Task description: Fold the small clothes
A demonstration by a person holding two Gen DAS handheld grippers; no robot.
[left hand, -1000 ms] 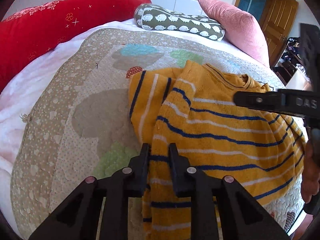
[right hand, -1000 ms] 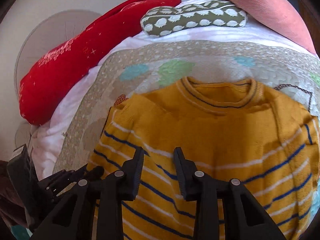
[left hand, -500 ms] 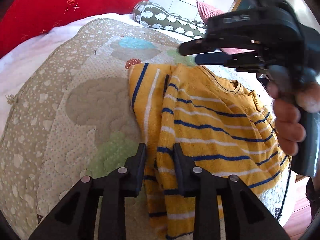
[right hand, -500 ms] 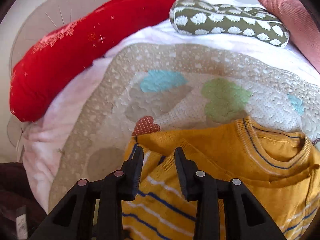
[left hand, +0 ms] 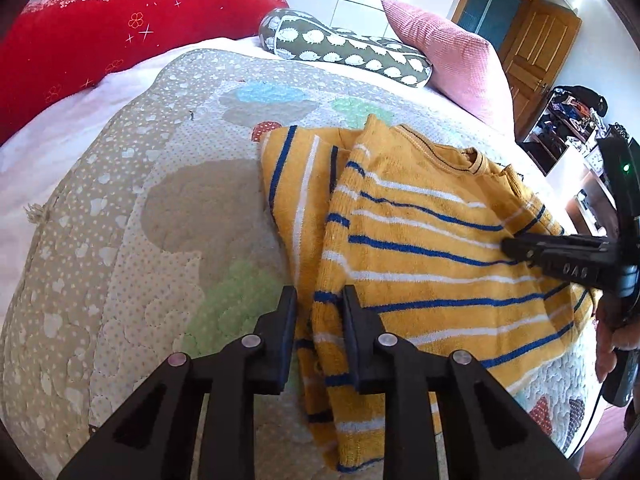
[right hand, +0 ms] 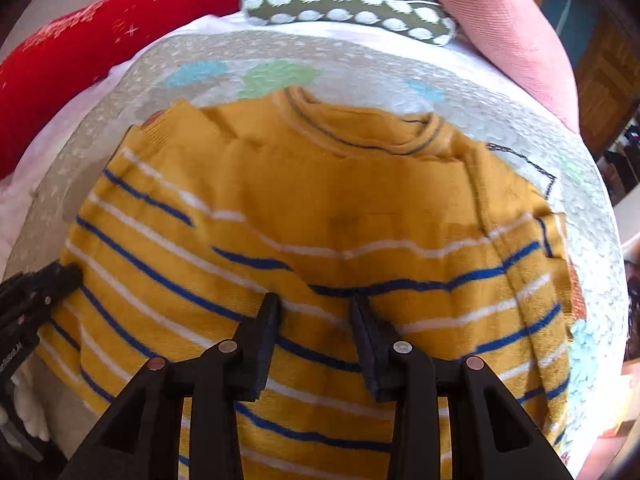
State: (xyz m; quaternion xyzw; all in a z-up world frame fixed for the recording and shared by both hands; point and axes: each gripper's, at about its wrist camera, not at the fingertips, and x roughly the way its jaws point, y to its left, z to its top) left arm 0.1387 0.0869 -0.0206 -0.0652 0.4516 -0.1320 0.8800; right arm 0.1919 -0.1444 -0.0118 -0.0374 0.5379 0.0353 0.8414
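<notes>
Black fingers [left hand: 289,320] of the left gripper [left hand: 318,312] had just been closing, clamped on the folded edge of the yellow striped sweater [left hand: 420,248]. The right gripper [right hand: 316,316] hovered over its middle, fingers apart, holding nothing. It lay sleeve-folded on the quilted bed [left hand: 140,220], below the pillows [left hand: 344,52].
</notes>
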